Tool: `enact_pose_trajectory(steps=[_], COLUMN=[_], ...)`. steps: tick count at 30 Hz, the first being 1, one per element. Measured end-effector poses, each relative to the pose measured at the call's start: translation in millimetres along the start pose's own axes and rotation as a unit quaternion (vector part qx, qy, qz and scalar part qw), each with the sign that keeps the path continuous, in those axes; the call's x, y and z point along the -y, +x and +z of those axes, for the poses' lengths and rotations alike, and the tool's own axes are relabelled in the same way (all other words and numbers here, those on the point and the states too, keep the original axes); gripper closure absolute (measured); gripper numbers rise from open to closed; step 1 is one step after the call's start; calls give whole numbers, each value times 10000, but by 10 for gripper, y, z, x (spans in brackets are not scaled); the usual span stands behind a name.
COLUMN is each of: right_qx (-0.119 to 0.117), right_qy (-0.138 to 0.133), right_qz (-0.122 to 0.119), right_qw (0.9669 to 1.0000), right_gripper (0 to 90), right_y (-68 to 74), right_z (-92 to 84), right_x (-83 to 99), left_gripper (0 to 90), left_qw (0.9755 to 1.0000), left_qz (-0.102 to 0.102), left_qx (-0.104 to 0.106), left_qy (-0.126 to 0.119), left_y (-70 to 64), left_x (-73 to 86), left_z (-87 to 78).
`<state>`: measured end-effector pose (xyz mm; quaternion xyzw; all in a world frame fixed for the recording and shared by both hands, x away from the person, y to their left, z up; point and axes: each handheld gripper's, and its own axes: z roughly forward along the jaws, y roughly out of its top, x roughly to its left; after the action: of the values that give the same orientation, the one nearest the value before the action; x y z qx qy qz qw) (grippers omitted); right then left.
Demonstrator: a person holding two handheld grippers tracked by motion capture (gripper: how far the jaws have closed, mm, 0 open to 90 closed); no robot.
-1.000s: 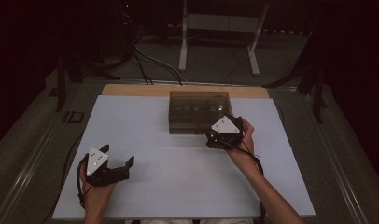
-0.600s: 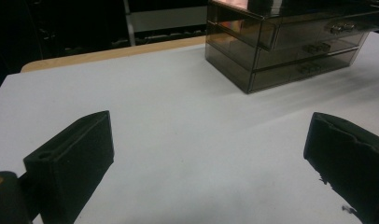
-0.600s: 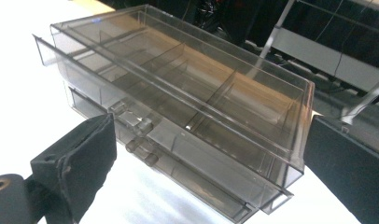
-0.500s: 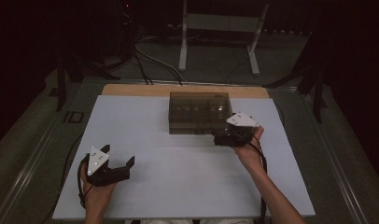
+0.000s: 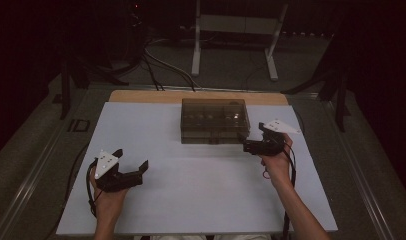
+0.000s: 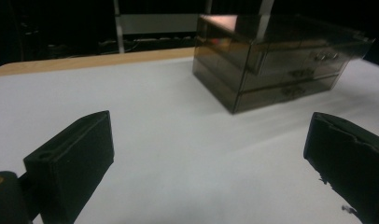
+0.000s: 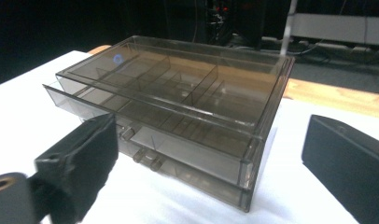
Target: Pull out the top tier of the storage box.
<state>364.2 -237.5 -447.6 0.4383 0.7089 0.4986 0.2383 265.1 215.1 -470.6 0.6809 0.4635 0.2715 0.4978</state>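
- Drawer box (image 5: 214,120), smoky clear plastic, stood in the high view just ahead and to the left of the right tongs (image 5: 254,146), whose tips sat near its front right corner; the left tongs (image 5: 132,167) hovered well apart from it over the white desk (image 5: 201,195), jaws wide and empty.
- In the left gripper view, the box (image 6: 276,58) lay far ahead and to the right of the spread jaws.
- In the right gripper view, the box (image 7: 178,112) sat just beyond the wide, empty jaws, its top drawer (image 7: 145,122) slightly out, small knobs (image 7: 148,158) near the left jaw.
- I judged this the approach step; next, the right tongs needed to line up on a knob and close.
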Motion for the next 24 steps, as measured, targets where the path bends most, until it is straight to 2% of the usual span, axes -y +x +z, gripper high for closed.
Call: enact_pose_trajectory(steps=[1, 9, 11, 24], right_qx=[-56, -94, -89, -105], right_qy=[2, -57, -53, -26], right_qz=[82, 190, 209, 218], right_qw=[10000, 9998, 9997, 9997], right_gripper=[50, 45, 44, 35], right_y=[-18, -27, -28, -9], right_z=[7, 17, 20, 29], right_x=[19, 52, 63, 98], left_gripper=[33, 33, 33, 33], left_qw=[10000, 9999, 9999, 9991], left_qz=[5, -4, 48, 29], left_qx=[8, 135, 130, 398], left_qy=[2, 16, -3, -128], left_y=[-6, -63, -106, -233], left_x=[-14, -120, -161, -260], left_z=[12, 137, 187, 432])
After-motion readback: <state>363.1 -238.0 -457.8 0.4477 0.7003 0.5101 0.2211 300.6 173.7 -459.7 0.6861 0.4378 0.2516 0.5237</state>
